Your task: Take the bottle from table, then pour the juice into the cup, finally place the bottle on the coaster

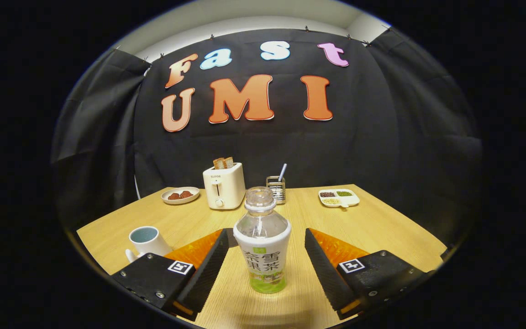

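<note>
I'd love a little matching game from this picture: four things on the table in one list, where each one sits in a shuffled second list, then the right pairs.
Things:
1. bottle
2. cup
3. toaster
4. divided dish

Places:
A. far side of the table, right of the utensil holder
B. between the open gripper fingers, upright, untouched
C. just outside the left finger
D. beyond the bottle, beside a plate of dark food

Pairs: 1-B, 2-C, 3-D, 4-A
</note>
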Demonstrator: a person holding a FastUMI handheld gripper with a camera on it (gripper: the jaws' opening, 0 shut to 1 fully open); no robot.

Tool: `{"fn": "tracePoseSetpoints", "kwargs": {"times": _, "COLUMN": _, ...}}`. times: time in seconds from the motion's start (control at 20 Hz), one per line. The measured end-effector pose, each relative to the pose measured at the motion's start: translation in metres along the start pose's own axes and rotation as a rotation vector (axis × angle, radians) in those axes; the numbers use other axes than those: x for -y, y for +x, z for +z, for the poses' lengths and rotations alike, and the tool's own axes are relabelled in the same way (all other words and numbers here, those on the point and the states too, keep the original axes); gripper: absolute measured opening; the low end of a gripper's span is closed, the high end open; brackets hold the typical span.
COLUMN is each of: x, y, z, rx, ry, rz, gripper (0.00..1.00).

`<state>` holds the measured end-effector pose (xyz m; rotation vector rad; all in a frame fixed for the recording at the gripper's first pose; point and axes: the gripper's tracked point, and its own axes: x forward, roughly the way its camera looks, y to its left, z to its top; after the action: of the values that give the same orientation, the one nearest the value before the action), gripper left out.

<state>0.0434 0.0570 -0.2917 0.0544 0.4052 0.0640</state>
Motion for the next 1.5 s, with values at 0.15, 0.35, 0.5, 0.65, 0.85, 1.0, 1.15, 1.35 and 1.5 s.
{"fn": "tracePoseSetpoints", "kwargs": {"times": 0.15, "x": 0.000, "y": 0.011, "z": -0.018, "rx": -0.033, "ry": -0.011, "rz": -0.017, "gripper": 0.99}}
{"fn": "tracePoseSetpoints", "kwargs": {"times": 0.35, "x": 0.003, "y": 0.022, "z": -0.037, "rx": -0.069, "ry": -0.005, "rz": -0.049, "gripper": 0.92}}
{"fn": "tracePoseSetpoints", "kwargs": {"times": 0.5, "x": 0.003, "y": 0.029, "z": -0.046, "rx": -0.088, "ry": -0.004, "rz": -0.068, "gripper": 0.80}}
{"fn": "tracePoseSetpoints", "kwargs": {"times": 0.65, "x": 0.000, "y": 0.033, "z": -0.052, "rx": -0.106, "ry": 0.009, "rz": -0.086, "gripper": 0.68}}
{"fn": "tracePoseSetpoints", "kwargs": {"times": 0.85, "x": -0.011, "y": 0.030, "z": -0.047, "rx": -0.129, "ry": -0.020, "rz": -0.077, "gripper": 0.62}}
{"fn": "tracePoseSetpoints", "kwargs": {"times": 1.0, "x": -0.023, "y": 0.024, "z": -0.030, "rx": -0.096, "ry": -0.128, "rz": -0.069, "gripper": 0.59}}
{"fn": "tracePoseSetpoints", "kwargs": {"times": 1.15, "x": -0.030, "y": 0.021, "z": -0.014, "rx": -0.068, "ry": -0.294, "rz": -0.097, "gripper": 0.59}}
{"fn": "tracePoseSetpoints", "kwargs": {"times": 1.35, "x": -0.034, "y": 0.022, "z": 0.000, "rx": -0.059, "ry": -0.472, "rz": -0.151, "gripper": 0.59}}
{"fn": "tracePoseSetpoints", "kwargs": {"times": 1.5, "x": -0.036, "y": 0.025, "z": 0.008, "rx": -0.046, "ry": -0.620, "rz": -0.192, "gripper": 0.59}}
